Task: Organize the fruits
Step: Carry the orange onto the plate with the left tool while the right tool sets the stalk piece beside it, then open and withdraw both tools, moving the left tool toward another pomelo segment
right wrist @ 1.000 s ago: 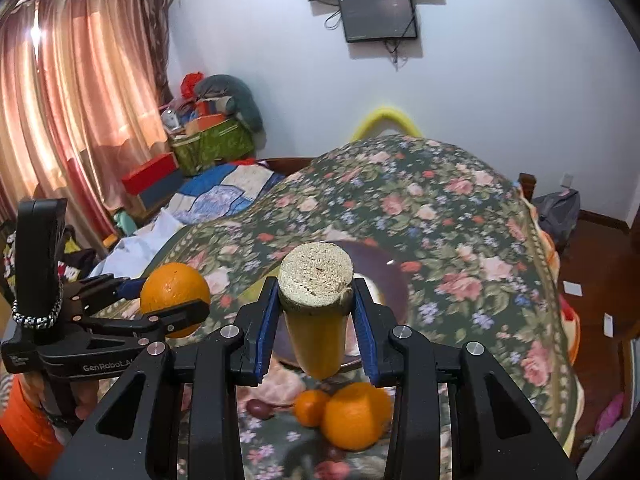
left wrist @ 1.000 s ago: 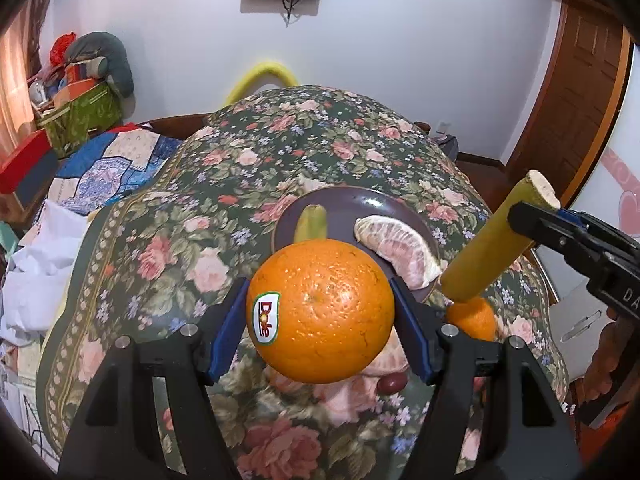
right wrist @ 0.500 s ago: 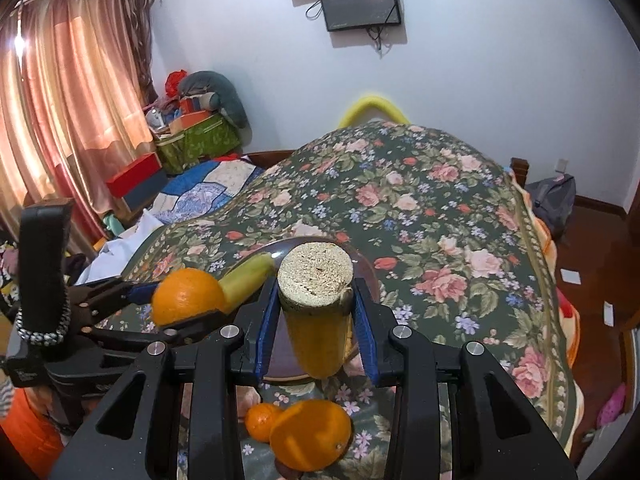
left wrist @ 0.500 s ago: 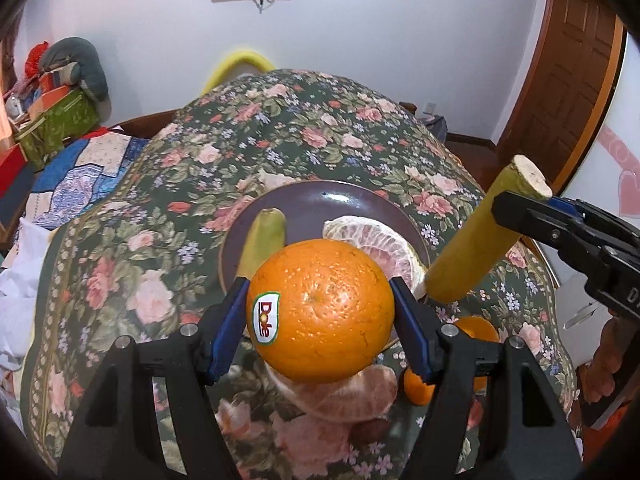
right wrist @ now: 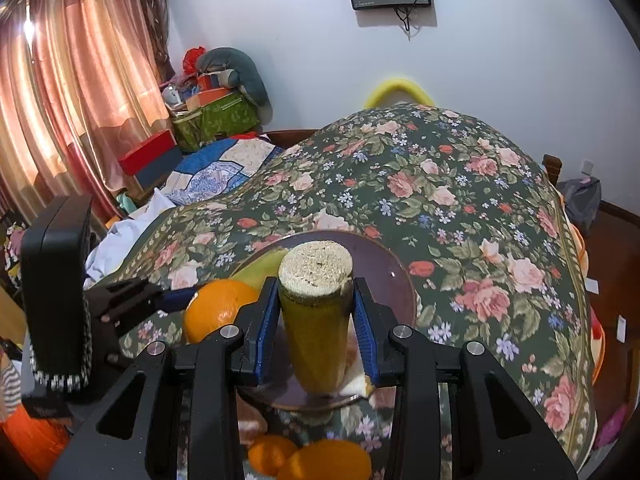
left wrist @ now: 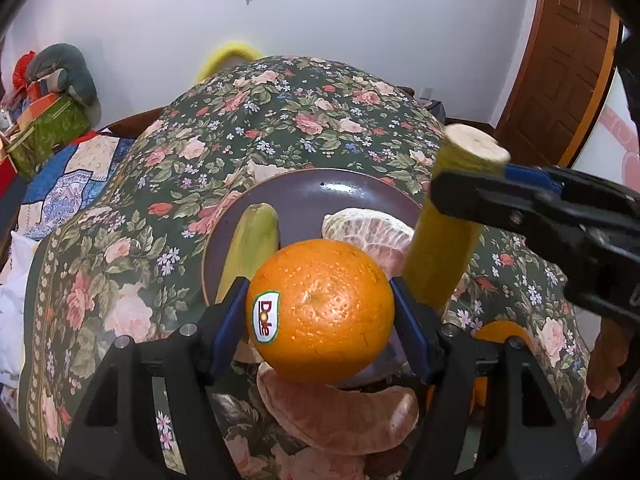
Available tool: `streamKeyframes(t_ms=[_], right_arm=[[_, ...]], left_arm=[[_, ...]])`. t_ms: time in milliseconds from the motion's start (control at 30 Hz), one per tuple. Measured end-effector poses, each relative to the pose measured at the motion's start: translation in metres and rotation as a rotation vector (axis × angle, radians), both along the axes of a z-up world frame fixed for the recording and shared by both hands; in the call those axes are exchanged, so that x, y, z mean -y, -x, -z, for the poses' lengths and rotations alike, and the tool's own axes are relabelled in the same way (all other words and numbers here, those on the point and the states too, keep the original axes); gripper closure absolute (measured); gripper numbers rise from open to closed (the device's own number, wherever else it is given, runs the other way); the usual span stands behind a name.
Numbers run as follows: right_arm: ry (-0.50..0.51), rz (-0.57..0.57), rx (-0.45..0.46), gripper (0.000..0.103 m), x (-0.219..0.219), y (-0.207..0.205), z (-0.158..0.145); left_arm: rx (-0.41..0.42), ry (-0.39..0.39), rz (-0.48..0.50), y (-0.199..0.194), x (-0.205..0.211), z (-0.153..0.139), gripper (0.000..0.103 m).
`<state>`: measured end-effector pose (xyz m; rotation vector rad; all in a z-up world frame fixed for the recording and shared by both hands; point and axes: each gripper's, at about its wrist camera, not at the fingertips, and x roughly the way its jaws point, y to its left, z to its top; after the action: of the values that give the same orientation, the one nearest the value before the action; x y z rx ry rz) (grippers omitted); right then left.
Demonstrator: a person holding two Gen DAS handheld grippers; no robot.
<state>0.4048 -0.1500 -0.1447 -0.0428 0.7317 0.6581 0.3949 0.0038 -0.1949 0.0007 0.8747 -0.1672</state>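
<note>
**Both Claws Loaded Above the Plate**

The left claw (left wrist: 320, 312) was clamped on a stickered orange (left wrist: 320, 310), held over the near rim of the dark plate (left wrist: 312, 196). The right claw (right wrist: 316, 332) gripped a yellow-green cut stalk (right wrist: 316, 320) upright, above the plate's near right side. On the plate lay a green fruit (left wrist: 254, 244) and a peeled citrus piece (left wrist: 368, 228). Another peeled segment (left wrist: 340, 416) rested on the floral-covered table (left wrist: 280, 120), just before the plate. Two small oranges (right wrist: 312, 460) sat nearby on the cloth.

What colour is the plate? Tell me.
Dark purple-brown plate; clearest in the left wrist view.
</note>
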Motion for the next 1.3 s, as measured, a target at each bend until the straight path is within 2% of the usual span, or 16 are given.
streamKeyframes(t_ms=[133, 233, 400, 1033, 1300], right_arm=[[0.014, -0.01, -0.004, 0.07, -0.008, -0.009, 0.002], [0.027, -0.003, -0.009, 0.07, -0.012, -0.014, 0.004], [0.033, 0.003, 0.008, 0.07, -0.01, -0.009, 0.002], [0.02, 0.064, 0.059, 0.064, 0.019, 0.05, -0.032], [0.024, 0.084, 0.067, 0.064, 0.03, 0.078, -0.039]], left_arm=[[0.001, 0.026, 0.013, -0.004, 0.0, 0.001, 0.035], [0.033, 0.01, -0.008, -0.005, -0.001, -0.003, 0.035], [0.036, 0.037, -0.019, -0.002, -0.01, -0.01, 0.035], [0.105, 0.008, -0.057, 0.058, -0.013, -0.061, 0.032], [0.101, -0.003, -0.055, 0.085, -0.009, -0.072, 0.031]])
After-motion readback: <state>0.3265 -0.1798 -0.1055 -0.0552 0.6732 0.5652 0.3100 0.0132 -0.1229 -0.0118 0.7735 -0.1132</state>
